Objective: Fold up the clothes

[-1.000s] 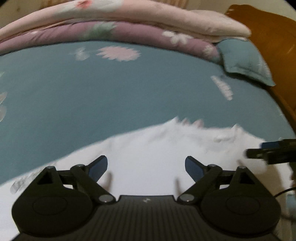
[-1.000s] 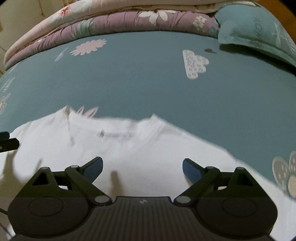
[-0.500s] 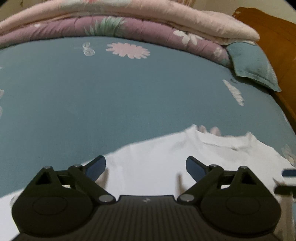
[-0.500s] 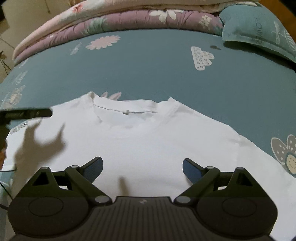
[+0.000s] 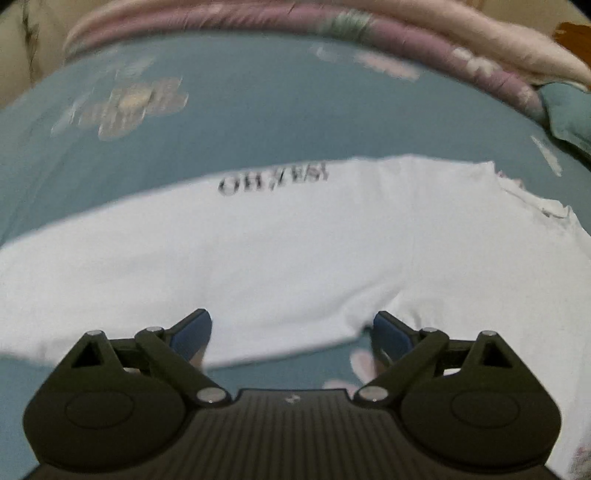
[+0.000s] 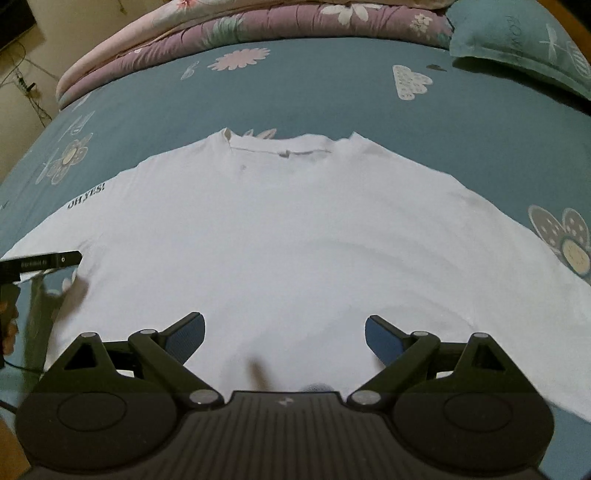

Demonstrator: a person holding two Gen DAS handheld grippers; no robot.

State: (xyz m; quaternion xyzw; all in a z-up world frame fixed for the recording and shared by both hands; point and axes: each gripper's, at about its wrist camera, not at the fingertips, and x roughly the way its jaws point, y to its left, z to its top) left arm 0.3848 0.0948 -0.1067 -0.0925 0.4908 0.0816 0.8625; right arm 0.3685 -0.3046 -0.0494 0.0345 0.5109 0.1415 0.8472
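Observation:
A white T-shirt [image 6: 295,236] lies spread flat on the teal bedsheet, collar [image 6: 284,146] at the far side, black lettering on its left sleeve [image 6: 86,195]. My right gripper [image 6: 284,336] is open and empty above the shirt's body. My left gripper [image 5: 291,332] is open and empty over the lower edge of the left sleeve [image 5: 258,240]; it also shows at the left edge of the right wrist view [image 6: 44,260]. The left wrist view is blurred.
The teal flowered bedsheet [image 6: 314,88] surrounds the shirt. Folded pink and purple quilts [image 6: 258,22] are stacked along the far edge. A teal pillow [image 6: 517,40] lies at the far right. Floor and cables show at the far left [image 6: 22,81].
Both grippers have pulled back, so more of the shirt shows. The left gripper has swung left to the lettered sleeve. Both stay open.

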